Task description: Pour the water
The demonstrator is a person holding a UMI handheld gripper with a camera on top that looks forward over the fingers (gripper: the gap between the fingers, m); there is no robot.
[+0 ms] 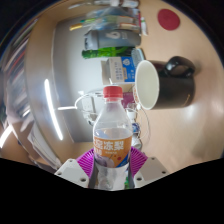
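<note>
Jaws are pinching 1 capped water bottle (112, 135); next, uncapping and tilting toward the white cup (147, 84) are needed.

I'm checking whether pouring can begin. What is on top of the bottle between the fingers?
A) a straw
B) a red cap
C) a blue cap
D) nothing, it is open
B: the bottle between the gripper fingers wears a red cap.

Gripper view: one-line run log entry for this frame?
stage: pre-pour | held: clear plastic bottle with red cap, upright, jaws shut on it | target: white paper cup tilted beyond, by black mug
</note>
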